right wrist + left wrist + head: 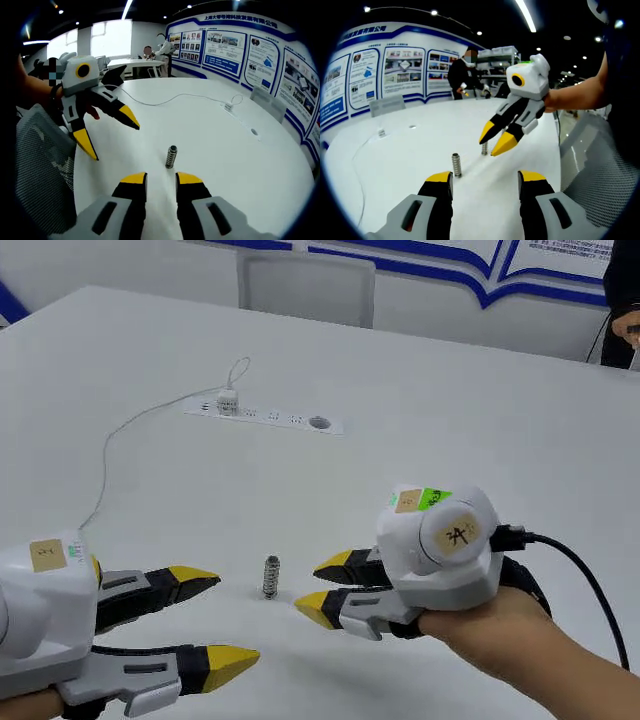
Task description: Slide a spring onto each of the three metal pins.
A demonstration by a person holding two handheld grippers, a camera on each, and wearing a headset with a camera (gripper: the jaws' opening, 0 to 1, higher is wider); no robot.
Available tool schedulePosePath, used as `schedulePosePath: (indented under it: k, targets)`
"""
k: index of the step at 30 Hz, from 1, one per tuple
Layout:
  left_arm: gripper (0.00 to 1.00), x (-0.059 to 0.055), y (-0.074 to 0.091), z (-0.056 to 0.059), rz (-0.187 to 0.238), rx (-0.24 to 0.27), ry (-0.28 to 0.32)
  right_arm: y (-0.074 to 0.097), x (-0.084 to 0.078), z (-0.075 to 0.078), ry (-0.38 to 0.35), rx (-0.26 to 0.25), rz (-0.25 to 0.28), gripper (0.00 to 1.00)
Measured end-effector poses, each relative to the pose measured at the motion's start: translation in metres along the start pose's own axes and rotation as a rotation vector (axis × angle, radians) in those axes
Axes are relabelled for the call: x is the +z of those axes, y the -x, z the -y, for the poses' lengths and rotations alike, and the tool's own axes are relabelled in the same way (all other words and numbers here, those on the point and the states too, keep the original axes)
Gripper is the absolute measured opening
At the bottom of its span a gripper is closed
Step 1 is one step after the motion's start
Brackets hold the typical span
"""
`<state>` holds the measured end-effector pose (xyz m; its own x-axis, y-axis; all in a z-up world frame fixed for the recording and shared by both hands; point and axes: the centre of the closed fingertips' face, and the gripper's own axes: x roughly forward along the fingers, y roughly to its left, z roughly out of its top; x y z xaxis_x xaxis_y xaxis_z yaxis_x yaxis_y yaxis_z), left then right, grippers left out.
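Head view: left gripper [237, 620] and right gripper [308, 586], fingers spread and empty, flank an upright spring [271, 577]; power strip [265, 414] beyond.

Wide white table [450, 430], small upright spring [271, 577] near the middle, white socket strip [265, 415] farther back, thin cable [108, 445] trailing left
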<state>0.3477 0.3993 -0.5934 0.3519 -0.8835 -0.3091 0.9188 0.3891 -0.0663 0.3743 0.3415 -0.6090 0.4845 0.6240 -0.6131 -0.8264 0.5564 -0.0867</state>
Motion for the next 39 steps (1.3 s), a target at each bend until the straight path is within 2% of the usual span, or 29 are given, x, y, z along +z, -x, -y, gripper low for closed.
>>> schedulePosePath:
  k: [9, 16, 26, 39]
  targets:
    - [0.55, 0.002, 0.0, 0.002, -0.005, -0.006, -0.013, 0.024, -0.012, -0.005, -0.023, -0.005, 0.01, 0.25]
    - [0.57, 0.001, -0.002, 0.004, -0.016, -0.012, -0.029, 0.049, -0.024, -0.003, -0.034, -0.018, 0.007, 0.27]
    - [0.57, 0.002, -0.002, 0.004, -0.018, -0.006, -0.033, 0.076, -0.042, 0.013, -0.072, -0.065, 0.01, 0.28]
    - [0.58, 0.001, -0.001, 0.004, -0.023, 0.002, -0.029, 0.108, -0.075, 0.034, -0.151, -0.149, 0.022, 0.31]
